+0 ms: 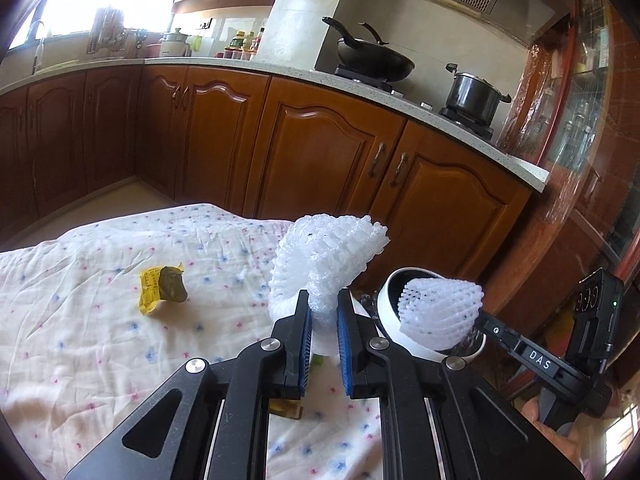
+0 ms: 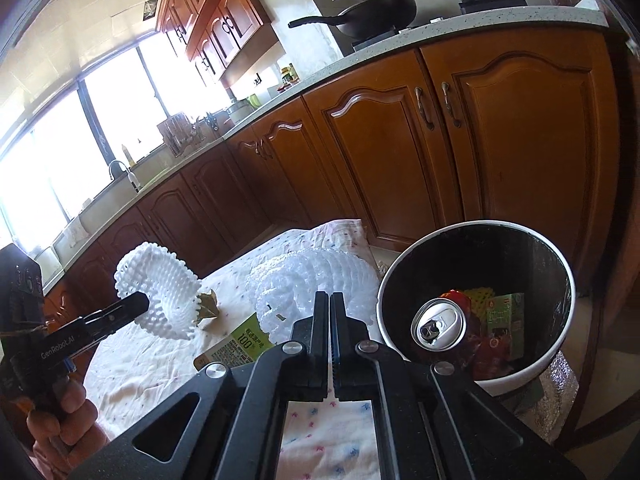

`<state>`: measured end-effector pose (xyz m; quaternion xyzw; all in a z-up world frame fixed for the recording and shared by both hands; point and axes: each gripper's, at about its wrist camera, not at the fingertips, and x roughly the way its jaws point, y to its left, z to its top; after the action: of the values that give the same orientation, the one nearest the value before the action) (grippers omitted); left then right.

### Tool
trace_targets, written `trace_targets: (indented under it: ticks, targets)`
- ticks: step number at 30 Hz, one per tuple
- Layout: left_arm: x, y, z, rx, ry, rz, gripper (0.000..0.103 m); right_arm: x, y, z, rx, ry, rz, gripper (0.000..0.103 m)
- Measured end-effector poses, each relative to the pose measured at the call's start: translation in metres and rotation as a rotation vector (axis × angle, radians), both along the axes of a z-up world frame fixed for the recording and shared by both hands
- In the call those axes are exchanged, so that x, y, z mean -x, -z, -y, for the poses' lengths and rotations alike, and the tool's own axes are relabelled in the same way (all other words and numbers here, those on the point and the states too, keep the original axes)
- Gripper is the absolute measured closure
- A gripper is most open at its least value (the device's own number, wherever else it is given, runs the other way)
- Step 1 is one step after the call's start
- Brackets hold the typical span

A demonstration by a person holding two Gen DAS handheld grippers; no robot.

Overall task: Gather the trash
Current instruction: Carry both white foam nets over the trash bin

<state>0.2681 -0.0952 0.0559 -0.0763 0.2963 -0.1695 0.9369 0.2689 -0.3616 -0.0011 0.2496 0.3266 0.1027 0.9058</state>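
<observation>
Trash here is mostly foam fruit netting: our left gripper (image 1: pixel 323 316) pinches one white foam net (image 1: pixel 324 256) at its gathered lower end, lifted above the cloth-covered surface (image 1: pixel 80 340) near its far right corner. Our right gripper (image 2: pixel 330 320) has its jaws pressed nearly together on a second foam net (image 2: pixel 312 280), which the left view shows hanging at the mouth of the white bin (image 2: pixel 476 308) just off the right edge. We judge the netting feather-light, springy and soft (it crushes and rebounds, so a pinch on a bunched fold holds best, and it may cling to the pads on release).

A crumpled yellow wrapper (image 1: pixel 162 288) lies toward the middle of the surface; its print is too small to read. A green carton (image 2: pixel 236 346) near the right gripper shows "100%". The grippers read "DAS" and "GenRobot.AI". Inside the bin sit an opened drink can (image 2: pixel 438 324) and a green packet (image 2: pixel 506 324).
</observation>
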Motion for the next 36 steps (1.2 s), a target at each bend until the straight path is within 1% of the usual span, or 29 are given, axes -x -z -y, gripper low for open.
trace_targets:
  ticks: [6, 13, 17, 22, 27, 31, 36]
  targets:
    - [0.004, 0.004, 0.01, -0.018, 0.033, -0.006, 0.092, 0.01, -0.004, 0.008, -0.006, 0.009, 0.014, 0.103]
    - [-0.007, 0.015, 0.036, -0.029, 0.092, -0.042, 0.092, 0.019, -0.005, 0.036, 0.006, 0.073, 0.015, 0.103]
    - [-0.024, 0.015, 0.062, -0.046, 0.141, -0.051, 0.092, 0.02, -0.003, 0.056, 0.025, 0.118, 0.007, 0.103]
    - [-0.05, 0.019, 0.105, -0.093, 0.213, -0.06, 0.092, 0.016, 0.006, 0.082, 0.048, 0.172, -0.017, 0.103]
    - [-0.085, 0.028, 0.145, -0.139, 0.267, -0.092, 0.092, 0.006, 0.019, 0.104, 0.039, 0.207, -0.052, 0.103]
    - [-0.112, 0.036, 0.166, -0.15, 0.292, -0.131, 0.092, -0.001, 0.029, 0.113, 0.035, 0.218, -0.077, 0.103]
    - [-0.137, 0.047, 0.186, -0.168, 0.293, -0.147, 0.092, -0.009, 0.039, 0.118, 0.034, 0.217, -0.104, 0.103]
